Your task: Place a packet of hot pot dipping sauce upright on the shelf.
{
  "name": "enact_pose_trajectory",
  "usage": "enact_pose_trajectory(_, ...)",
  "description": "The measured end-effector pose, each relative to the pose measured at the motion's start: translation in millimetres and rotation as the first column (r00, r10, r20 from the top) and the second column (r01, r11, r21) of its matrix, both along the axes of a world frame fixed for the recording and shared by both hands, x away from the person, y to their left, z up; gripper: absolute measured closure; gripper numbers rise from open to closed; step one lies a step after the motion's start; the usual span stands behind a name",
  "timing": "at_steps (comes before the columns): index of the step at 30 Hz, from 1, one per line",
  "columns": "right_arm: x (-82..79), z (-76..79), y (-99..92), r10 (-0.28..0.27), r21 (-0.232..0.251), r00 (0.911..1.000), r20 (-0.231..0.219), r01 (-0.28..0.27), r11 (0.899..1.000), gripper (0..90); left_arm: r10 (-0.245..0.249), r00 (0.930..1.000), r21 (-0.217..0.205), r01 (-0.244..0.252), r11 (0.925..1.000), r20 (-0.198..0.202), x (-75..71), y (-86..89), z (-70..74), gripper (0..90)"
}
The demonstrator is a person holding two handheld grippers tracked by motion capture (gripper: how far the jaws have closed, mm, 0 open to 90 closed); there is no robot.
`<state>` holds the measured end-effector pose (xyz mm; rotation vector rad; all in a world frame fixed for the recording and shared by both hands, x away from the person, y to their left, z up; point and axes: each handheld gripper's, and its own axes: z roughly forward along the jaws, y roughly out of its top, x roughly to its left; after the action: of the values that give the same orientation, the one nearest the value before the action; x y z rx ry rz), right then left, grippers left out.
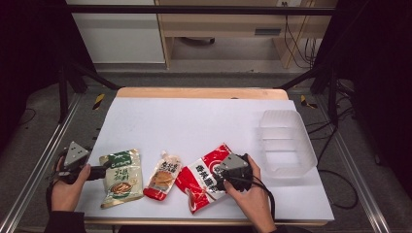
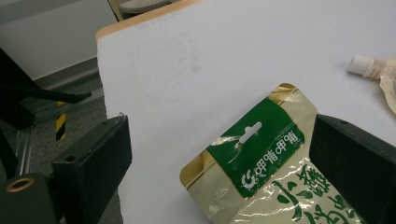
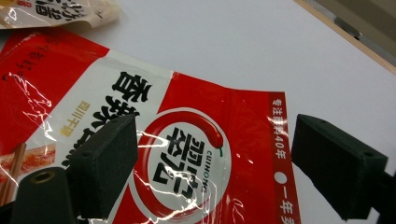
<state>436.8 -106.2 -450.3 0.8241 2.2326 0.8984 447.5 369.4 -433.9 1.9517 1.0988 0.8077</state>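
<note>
Overhead, clear tub | left tongs spread, green pouch | right tongs spread, red pouch

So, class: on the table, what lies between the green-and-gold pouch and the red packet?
In the high view, a small spouted pouch lies between the green-and-gold pouch and the red packet. White table shows on either side of it.

A lab recording bay is showing here: black curtains are enclosing a metal frame around the white-covered counter, with cables trailing behind it.
</note>
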Motion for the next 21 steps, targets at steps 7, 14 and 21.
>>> enact_pose_trajectory(7, -1.9, 0.8, -5.0, -0.025, 0.012, 0.9997, -0.008, 0.025, 1.000, 13.0, -0.010, 0.9998, -0.019, 0.010, 0.9998, -0.020, 1.4, 4.1, -1.7, 5.6)
enact_pose_trajectory(14, -5.0, 1.5, -7.7, -0.038, 0.026, 0.9992, -0.013, 0.039, 0.999, 10.4, -0.028, 0.9987, -0.034, 0.026, 0.9991, -0.043, 4.0, 11.2, -5.2, 5.3)
enact_pose_trajectory(21, -4.2, 2.6, -7.2, -0.049, 0.043, 0.9988, -0.006, 0.049, 0.998, 10.4, -0.056, 0.9949, -0.005, 0.055, 0.9985, -0.084, 6.8, 9.7, -11.1, 5.4)
